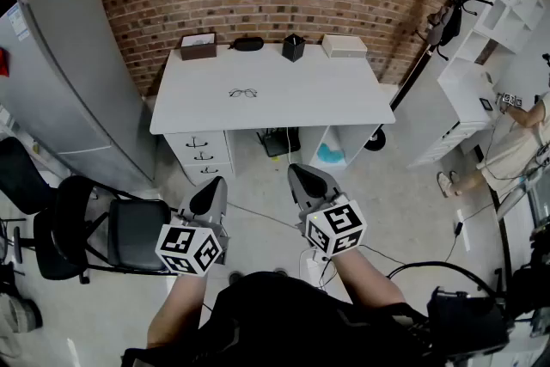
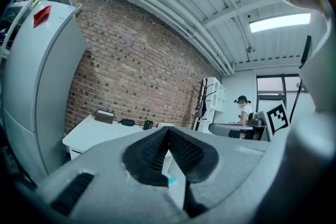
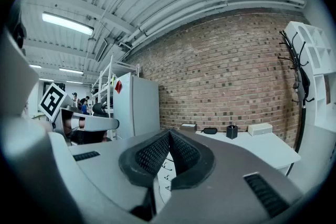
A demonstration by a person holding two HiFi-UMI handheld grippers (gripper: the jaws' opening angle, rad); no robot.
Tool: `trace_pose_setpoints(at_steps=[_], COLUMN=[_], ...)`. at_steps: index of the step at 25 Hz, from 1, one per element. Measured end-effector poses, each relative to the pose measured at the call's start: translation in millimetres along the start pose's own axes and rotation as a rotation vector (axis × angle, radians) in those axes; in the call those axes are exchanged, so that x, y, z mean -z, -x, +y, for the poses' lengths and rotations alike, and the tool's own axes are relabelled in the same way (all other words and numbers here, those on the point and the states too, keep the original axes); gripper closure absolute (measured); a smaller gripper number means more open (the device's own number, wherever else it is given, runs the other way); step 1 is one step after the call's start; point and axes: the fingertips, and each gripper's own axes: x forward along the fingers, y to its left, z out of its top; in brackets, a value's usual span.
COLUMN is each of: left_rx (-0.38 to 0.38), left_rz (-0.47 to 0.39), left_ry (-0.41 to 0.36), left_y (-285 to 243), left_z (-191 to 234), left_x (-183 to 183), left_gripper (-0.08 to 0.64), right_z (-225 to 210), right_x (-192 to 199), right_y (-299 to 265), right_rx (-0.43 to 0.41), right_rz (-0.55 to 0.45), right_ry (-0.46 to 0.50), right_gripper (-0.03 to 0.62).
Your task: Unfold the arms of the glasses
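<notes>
Approach stage, by the look of it. Glasses (image 1: 243, 93) untouched on the white bench (image 1: 344, 94), upper centre of frame. Left tongs (image 1: 209, 195) and right tongs (image 1: 305, 180) lower centre, both closed, empty, well short. Next, likely: closing in, opening up, steadying the frame, pinching one arm.

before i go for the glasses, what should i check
1. Glasses found: ok, lying alone on the desk.
2. Arms folded: cannot tell, too small.
3. Left gripper empty: ok, shut on nothing.
4. Right gripper empty: ok, shut on nothing.
5. Jaws open to grasp: not ok, both shut.
6. Within reach: not ok, both grippers are well short of the desk.
</notes>
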Motion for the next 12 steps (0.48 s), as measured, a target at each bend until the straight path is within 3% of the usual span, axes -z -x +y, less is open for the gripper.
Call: trace_pose_setpoints(at_steps=[12], left_rx=[-0.041], left_rz=[-0.015], left_ry=[0.006], left_y=[3.6], left_z=[9.3], left_x=[2.4], left_gripper=[0.554], right_z=[0.2], right_x=[-1.1], right_y=[2.4], right_rx=[0.009], right_rz=[-0.010], right_ry=[0.000], right_gripper=[0.584])
